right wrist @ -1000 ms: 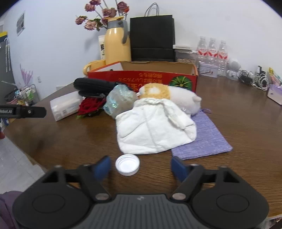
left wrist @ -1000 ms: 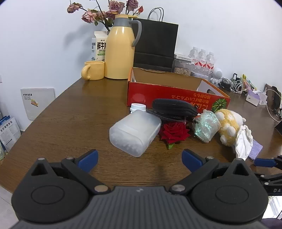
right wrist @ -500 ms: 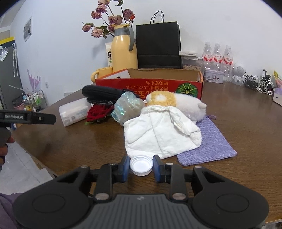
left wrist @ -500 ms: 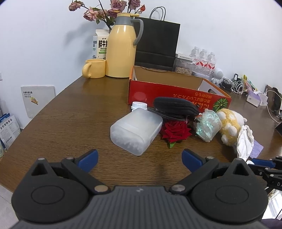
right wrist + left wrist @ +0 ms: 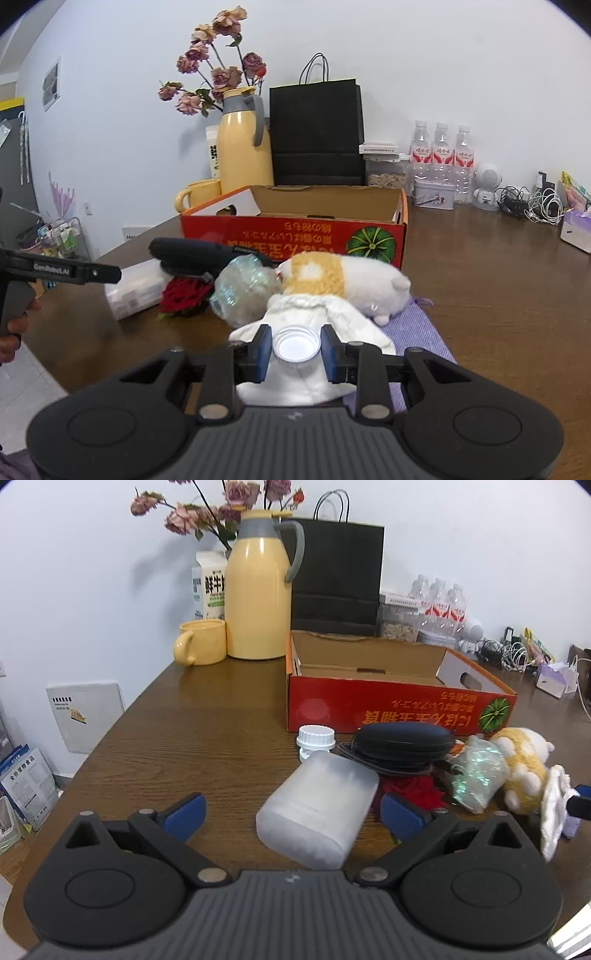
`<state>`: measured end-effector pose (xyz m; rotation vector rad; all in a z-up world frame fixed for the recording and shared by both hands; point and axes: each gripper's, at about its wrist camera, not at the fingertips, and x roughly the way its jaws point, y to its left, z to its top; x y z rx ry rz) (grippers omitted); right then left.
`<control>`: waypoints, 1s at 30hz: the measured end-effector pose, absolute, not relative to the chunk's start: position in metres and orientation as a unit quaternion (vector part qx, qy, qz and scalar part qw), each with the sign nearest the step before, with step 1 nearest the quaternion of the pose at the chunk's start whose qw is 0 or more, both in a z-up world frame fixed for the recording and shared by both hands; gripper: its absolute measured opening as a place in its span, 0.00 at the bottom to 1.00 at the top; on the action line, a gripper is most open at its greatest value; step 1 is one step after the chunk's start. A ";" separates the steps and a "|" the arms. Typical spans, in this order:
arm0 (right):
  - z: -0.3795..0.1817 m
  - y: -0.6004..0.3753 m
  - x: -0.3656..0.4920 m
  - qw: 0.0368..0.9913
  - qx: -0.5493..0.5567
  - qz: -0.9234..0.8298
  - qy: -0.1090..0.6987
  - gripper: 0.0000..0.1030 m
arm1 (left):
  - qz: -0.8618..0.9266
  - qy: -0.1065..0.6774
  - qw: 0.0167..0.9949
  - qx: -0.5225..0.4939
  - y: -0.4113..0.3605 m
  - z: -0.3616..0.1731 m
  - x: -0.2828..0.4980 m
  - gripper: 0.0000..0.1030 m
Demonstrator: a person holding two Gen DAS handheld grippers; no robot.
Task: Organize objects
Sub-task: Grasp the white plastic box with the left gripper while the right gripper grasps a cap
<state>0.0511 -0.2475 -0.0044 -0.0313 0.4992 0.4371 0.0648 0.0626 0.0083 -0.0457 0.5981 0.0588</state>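
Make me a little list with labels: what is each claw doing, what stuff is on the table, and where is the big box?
right claw: shut on the white cap, lifted above the white cloth
left claw: open, holding nothing, frosted plastic bottle lying between its fingers
pile on table: black pouch, red rose, crinkly clear wrap, plush toy, purple cloth
red box: open, behind the pile
behind the box: yellow jug, yellow mug, black paper bag
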 end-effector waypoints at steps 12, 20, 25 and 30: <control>-0.001 -0.244 0.078 0.950 -0.015 0.203 0.237 0.26 | -0.015 0.335 0.942 -0.006 0.057 -0.015 0.113 1.00; -0.002 -0.241 0.085 0.949 -0.017 0.207 0.237 0.26 | -0.029 0.320 0.947 -0.026 0.056 -0.025 0.113 0.64; -0.002 -0.241 0.084 0.949 -0.014 0.208 0.237 0.26 | -0.021 0.310 0.950 -0.039 0.059 -0.025 0.100 0.64; 0.001 -0.242 0.081 0.950 -0.014 0.210 0.230 0.26 | -0.009 0.299 0.953 -0.046 0.065 -0.014 0.086 0.64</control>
